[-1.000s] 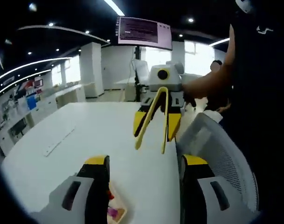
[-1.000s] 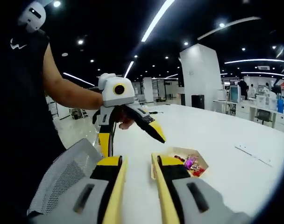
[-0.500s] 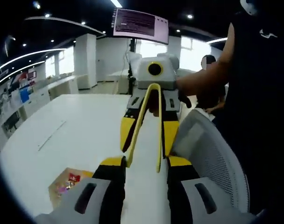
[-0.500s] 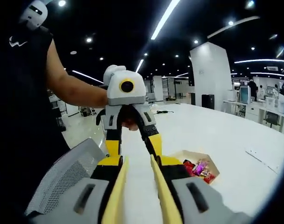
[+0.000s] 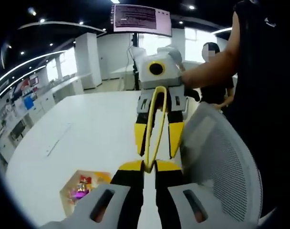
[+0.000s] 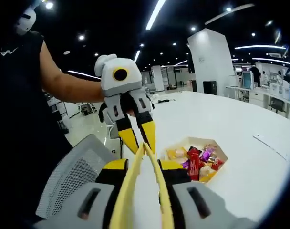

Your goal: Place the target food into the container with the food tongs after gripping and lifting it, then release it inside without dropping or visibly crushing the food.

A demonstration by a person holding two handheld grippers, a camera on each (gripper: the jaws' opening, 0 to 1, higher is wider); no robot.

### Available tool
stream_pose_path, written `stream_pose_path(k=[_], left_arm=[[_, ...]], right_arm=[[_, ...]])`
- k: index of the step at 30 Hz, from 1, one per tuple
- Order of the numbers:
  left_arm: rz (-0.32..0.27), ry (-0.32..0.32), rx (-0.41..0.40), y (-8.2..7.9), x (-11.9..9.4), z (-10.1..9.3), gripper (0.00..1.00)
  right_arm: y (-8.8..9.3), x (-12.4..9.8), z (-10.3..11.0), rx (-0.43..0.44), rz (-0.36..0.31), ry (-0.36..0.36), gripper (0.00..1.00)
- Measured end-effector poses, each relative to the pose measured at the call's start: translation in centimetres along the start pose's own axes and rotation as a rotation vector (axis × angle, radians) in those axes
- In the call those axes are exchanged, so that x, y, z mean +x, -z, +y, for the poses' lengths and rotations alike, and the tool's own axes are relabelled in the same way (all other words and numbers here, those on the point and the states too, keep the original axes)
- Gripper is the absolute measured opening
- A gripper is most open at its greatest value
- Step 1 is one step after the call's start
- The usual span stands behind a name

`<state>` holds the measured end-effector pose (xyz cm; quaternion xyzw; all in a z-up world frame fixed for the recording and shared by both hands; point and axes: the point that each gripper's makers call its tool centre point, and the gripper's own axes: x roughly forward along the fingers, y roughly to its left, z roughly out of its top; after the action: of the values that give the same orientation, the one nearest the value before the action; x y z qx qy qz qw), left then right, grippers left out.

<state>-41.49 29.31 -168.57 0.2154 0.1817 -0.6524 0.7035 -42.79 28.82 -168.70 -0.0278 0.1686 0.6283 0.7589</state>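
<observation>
The white counter (image 5: 88,124) is carrying a grey mesh chair back (image 5: 221,162) at its edge. The right tongs (image 5: 158,148) are clamping the bend of the yellow food tongs (image 5: 157,114), while the left tongs (image 5: 150,164) are pressing in on their tips, squeezing them together. The wrapped sweets (image 6: 192,160) are lying in the paper tray (image 6: 216,149) on the counter, just beside both tools.

table: white (image 5: 88,129), long, bare top with a flat white strip (image 5: 58,140) lying on it
chair: grey mesh back (image 5: 221,162) at table edge
monitor: overhead screen (image 5: 141,19), lit text
ceiling: dark, light strips (image 6: 156,12)
pillar: white (image 6: 209,59)
</observation>
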Motion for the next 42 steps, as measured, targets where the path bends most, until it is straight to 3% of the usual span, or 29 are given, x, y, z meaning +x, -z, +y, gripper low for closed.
stream_pose_path(k=[6,13,16,18,23,28,32,34,36,42], left_arm=[[0.012,-0.04,-0.016,0.8,-0.8,0.8,0.01],[0.048,-0.057,0.015,1.9,-1.1,0.6,0.0],[0.065,-0.054,0.025,2.5,-0.8,0.2,0.0],[0.072,-0.045,0.029,2.8,-0.6,0.0,0.0],[0.119,-0.048,0.069,4.2,0.1,-0.3,0.0],[0.139,-0.033,0.061,5.6,1.1,-0.9,0.01],[0.167,-0.03,0.061,7.3,2.2,-1.3,0.01],[0.199,-0.039,0.088,8.6,2.9,-1.4,0.01],[0.209,-0.043,0.1,9.5,3.5,-1.5,0.01],[0.218,-0.05,0.076,11.3,4.5,-1.5,0.01]], right_arm=[[0.1,-1.6,-0.9,0.026,-0.02,0.052,0.23],[1.0,-2.9,-2.6,0.025,-0.001,0.122,0.32],[1.6,-3.3,-2.8,-0.02,0.026,0.147,0.32],[1.7,-3.4,-2.8,-0.092,0.037,0.163,0.27],[3.3,-3.3,-2.4,-0.14,0.11,0.168,0.21],[5.6,-2.9,-2.1,-0.175,0.188,0.16,0.18],[7.6,-2.5,-2.5,-0.135,0.223,0.167,0.18],[9.3,-2.7,-2.9,-0.071,0.268,0.19,0.2],[9.2,-2.9,-3.7,-0.127,0.24,0.233,0.29],[9.3,-4.7,-4.0,-0.076,0.169,0.301,0.45]])
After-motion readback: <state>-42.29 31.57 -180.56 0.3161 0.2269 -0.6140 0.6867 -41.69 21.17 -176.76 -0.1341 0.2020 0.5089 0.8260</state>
